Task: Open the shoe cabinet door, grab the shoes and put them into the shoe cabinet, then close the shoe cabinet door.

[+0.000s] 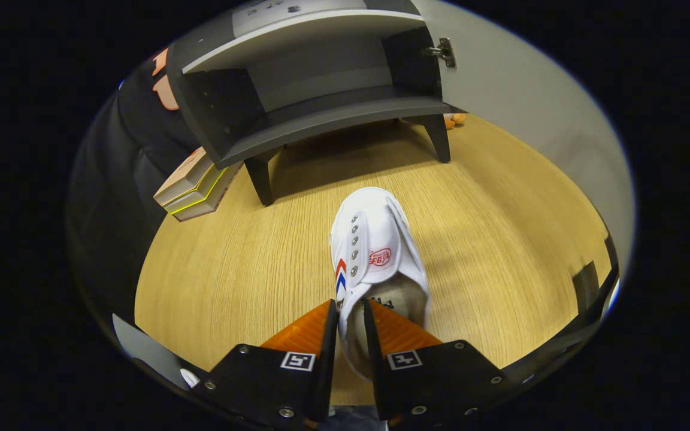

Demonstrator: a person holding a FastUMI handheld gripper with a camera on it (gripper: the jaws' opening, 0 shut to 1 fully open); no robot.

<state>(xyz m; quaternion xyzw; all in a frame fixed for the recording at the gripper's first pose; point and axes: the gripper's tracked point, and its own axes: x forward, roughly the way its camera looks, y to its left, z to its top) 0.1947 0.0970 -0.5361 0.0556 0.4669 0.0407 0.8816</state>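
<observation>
Boxes (192, 188) sit stacked to the left of the shoe cabinet (315, 90), tucked against its left leg on the wooden floor (231, 269). Moving right, the cabinet itself stands with its lower shelf bare and dark inside, its door (524, 102) swung wide to the right on the hinge (444, 52). So the opening step looks done, and the way in is free.

In front of the cabinet, well short of its legs, comes the white shoe (375, 251), toe aimed at the shelf. The gripper (351, 311) has it by the heel end: the jaws are nearly together, pinching the left side wall of the collar, one finger outside the shoe and one down inside it. It reads as a firm thin-edge grip, though whether the sole has left the floor I cannot tell.

For the carry, the judgement is simple. Lift enough for the toe to clear the shelf lip, keep the toe pointing at the cabinet, and go in between the legs' line, centred. That canvas wall is soft, so the shoe may droop or swing; move smoothly, and let go only once the sole is resting on the shelf.
</observation>
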